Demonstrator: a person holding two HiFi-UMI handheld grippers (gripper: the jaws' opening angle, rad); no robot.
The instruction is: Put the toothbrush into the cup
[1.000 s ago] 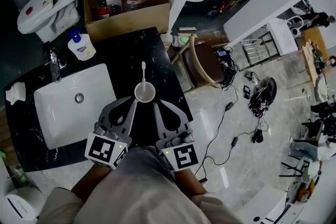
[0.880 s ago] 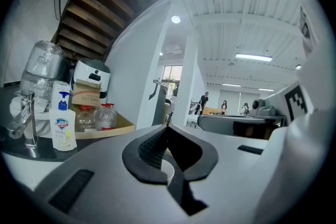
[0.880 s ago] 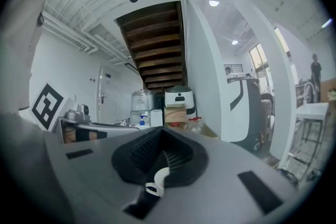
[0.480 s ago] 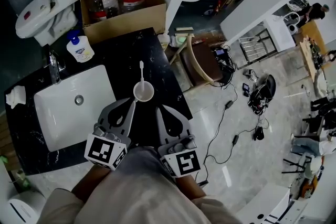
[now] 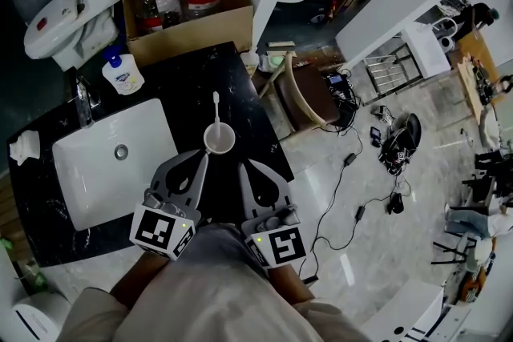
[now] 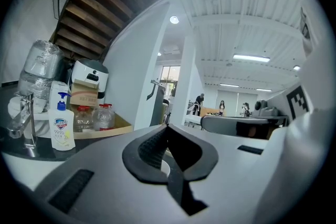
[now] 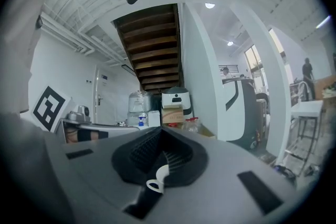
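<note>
Now: both tools closed, cup just beyond their tips

Nearest the camera is the person's grey-clad torso (image 5: 204,292), at the near edge of the black table (image 5: 240,84). Just beyond it sit the two marker cubes, one on the left (image 5: 163,230) and one on the right (image 5: 280,244). The left tool (image 5: 203,159) and the right tool (image 5: 244,164) lie side by side over the near edge, pointing toward the far edge. Each one's jaws are closed with the tips meeting, and neither grips the toothbrush. Low in the opening behind the right tool's jaws shows a small white curved piece; what it is cannot be told.

The white cup (image 5: 219,139) stands upright just past the two tips and between them, on the right part of the table and clear of both tools. The white toothbrush (image 5: 216,110) runs straight from the cup's far rim toward the far edge. Whether it stands in the cup or lies on the table behind it cannot be told from the head view.

Left of the cup is the white sink (image 5: 84,188), with a faucet (image 5: 82,100) at its far side. A soap bottle (image 5: 123,72) stands near the far edge, and a crumpled white cloth (image 5: 24,142) lies by the left edge. Past the far edge sits a cardboard box (image 5: 200,24) holding bottles.
</note>
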